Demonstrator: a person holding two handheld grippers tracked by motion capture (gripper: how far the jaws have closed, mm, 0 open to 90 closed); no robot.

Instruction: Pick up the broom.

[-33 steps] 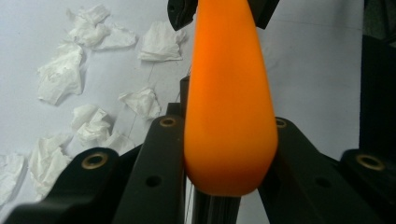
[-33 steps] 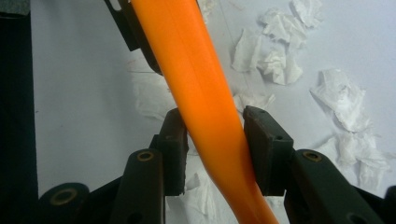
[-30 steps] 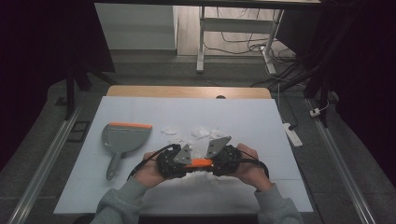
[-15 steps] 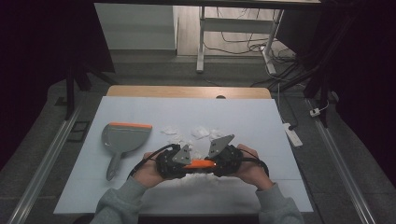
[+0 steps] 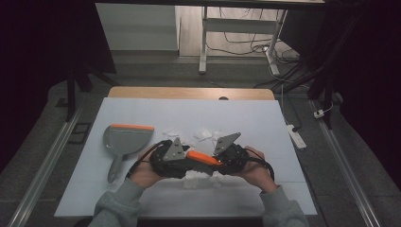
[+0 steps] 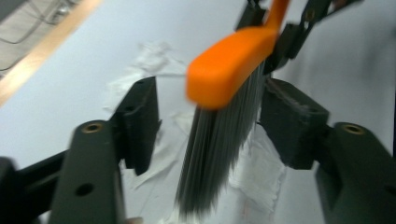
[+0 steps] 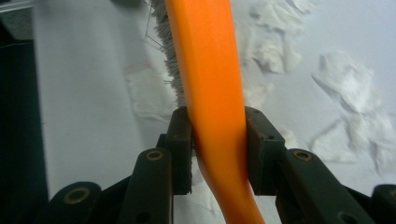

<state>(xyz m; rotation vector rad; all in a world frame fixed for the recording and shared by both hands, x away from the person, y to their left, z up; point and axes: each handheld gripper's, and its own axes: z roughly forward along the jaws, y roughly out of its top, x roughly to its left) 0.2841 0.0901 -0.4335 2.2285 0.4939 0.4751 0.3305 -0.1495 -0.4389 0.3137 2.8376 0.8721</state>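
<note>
An orange hand brush (image 5: 203, 158) with grey bristles hangs level between the two grippers over the front middle of the white table (image 5: 142, 201). My right gripper (image 5: 215, 163) is shut on its orange handle (image 7: 205, 56); its jaws have just been closing further, and both pads press the handle in the right gripper view (image 7: 218, 140). My left gripper (image 5: 188, 161) stands open around the brush head (image 6: 233, 60). Its jaws have just been opening, with the bristles (image 6: 210, 154) between the pads and a gap on the left side.
A grey dustpan (image 5: 126, 139) with an orange lip lies left of the hands, handle toward the front. Torn white paper scraps (image 5: 203, 135) lie behind the grippers and more (image 5: 194, 177) under them. The table's wooden far edge (image 5: 189, 93) runs across the back.
</note>
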